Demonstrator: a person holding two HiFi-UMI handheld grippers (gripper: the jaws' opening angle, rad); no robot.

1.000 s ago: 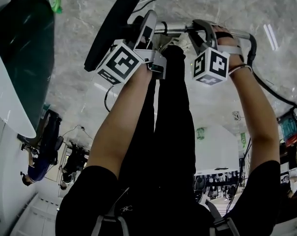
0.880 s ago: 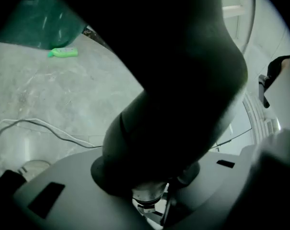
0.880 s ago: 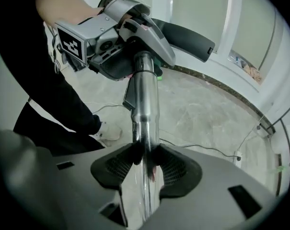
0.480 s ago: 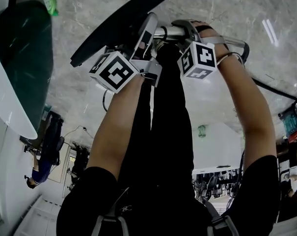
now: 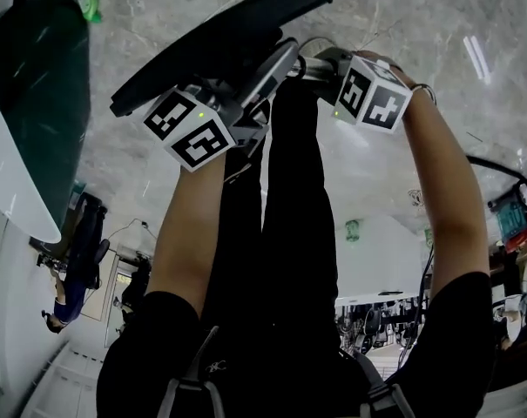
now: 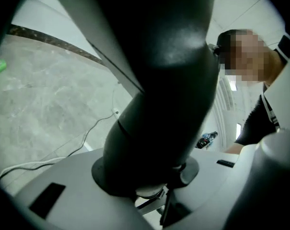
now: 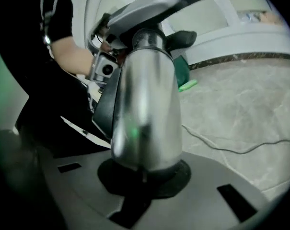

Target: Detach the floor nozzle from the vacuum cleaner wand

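Status: both jaw pairs have just been closing. My left gripper (image 5: 276, 59) clasps the black plastic floor nozzle (image 5: 219, 40) by its neck; my right gripper (image 5: 326, 62) clasps the silver metal wand (image 7: 145, 104), just right.

1. The left gripper (image 5: 272, 66), at the end of the outstretched left forearm (image 5: 189, 225), is rolled sideways. Its jaws have just been closing and now clamp the black nozzle neck (image 6: 168, 80).
2. The right gripper (image 5: 322, 64), just beside the left one on the right forearm (image 5: 446, 190), tilts downward. Its jaws have just been closing and now pinch the silver tube (image 7: 145, 109).
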